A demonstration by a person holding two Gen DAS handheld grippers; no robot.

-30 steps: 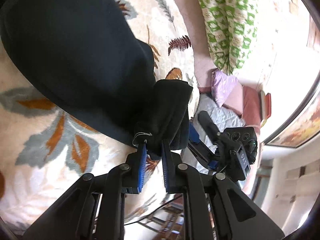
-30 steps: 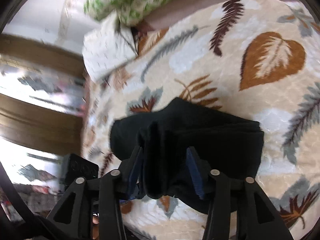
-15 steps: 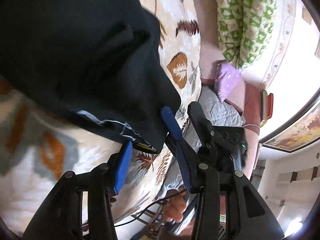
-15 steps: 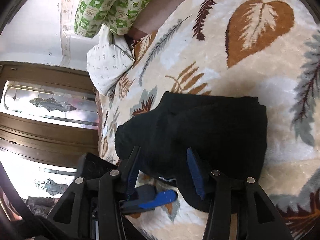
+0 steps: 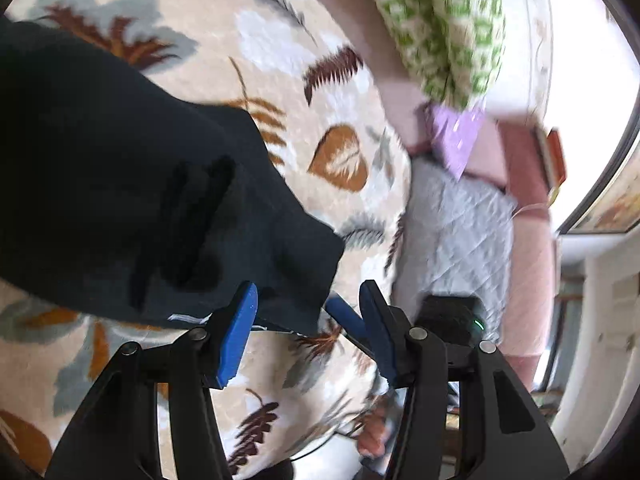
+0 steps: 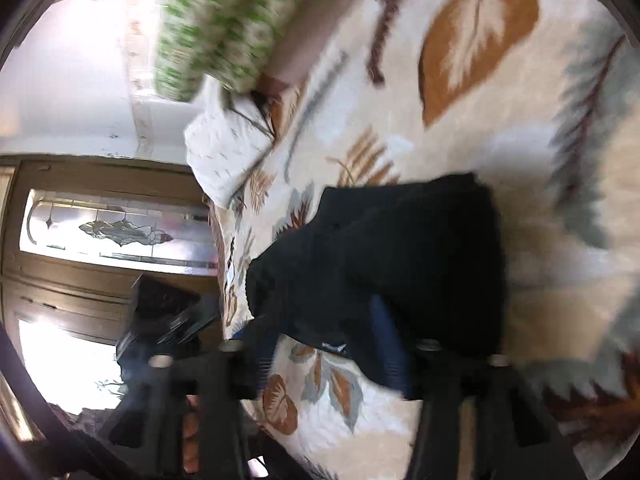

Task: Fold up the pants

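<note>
Pants (image 5: 132,200) lie in a compact fold on the bedspread (image 5: 280,40); your left gripper (image 5: 306,320) and right gripper (image 6: 328,344) gape empty — nearly done, only tidying left.

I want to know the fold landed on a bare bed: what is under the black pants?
The black pants lie folded on the leaf-print blanket, which shows all round them. Whatever is directly beneath the cloth is covered.

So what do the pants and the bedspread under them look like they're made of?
The pants look like a soft matte knit, cotton or fleece perhaps: dark navy-black, no sheen, thick limp folds. The bedspread looks like plush, slightly fuzzy fabric with a printed leaf pattern; its surface shows a fine quilted-looking texture. Motion blur leaves both uncertain.
</note>
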